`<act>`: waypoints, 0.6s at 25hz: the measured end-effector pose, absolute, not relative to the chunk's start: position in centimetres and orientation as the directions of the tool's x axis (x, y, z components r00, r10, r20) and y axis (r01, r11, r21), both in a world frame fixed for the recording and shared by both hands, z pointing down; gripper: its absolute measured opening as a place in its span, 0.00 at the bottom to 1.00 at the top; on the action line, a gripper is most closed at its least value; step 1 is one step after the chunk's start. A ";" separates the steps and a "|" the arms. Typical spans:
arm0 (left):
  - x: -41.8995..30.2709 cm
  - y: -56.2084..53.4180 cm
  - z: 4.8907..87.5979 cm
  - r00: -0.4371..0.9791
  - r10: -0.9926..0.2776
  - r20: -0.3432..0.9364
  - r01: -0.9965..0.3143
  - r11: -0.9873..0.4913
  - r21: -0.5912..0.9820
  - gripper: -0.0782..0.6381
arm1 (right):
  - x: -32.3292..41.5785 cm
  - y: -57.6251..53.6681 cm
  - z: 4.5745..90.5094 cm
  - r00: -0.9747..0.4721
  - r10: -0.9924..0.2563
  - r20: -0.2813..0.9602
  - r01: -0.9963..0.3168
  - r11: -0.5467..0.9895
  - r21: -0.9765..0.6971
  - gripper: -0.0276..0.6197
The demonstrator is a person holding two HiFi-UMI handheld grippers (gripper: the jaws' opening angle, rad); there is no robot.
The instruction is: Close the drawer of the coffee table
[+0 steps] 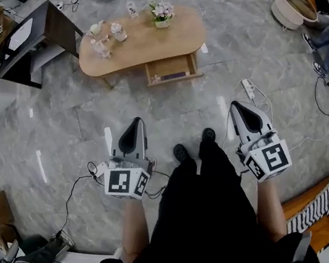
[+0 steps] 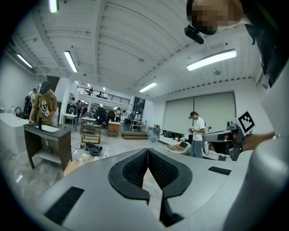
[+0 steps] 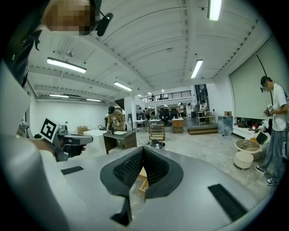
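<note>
Drawer (image 1: 173,70) pulled out from wooden coffee table (image 1: 143,42); interior exposed.

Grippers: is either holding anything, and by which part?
Nothing is held. The left gripper and right gripper are both shut and empty, well short of the open drawer.

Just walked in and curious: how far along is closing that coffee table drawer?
Nothing is done yet: the drawer stands pulled out of the coffee table. In hand: the left gripper and right gripper are shut and empty, held well short of the table. Left to do: approach and push the drawer in.
</note>
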State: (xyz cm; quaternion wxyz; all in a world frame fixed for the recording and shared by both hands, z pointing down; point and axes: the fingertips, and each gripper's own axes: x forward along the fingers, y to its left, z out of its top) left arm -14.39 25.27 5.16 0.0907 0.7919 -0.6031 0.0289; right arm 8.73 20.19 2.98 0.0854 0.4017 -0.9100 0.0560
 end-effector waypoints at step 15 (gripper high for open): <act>-11.2 18.6 4.8 0.237 -0.950 0.201 -0.971 -0.224 0.088 0.13 | 10.0 12.4 4.8 -0.727 -0.638 0.254 -0.659 0.752 0.004 0.06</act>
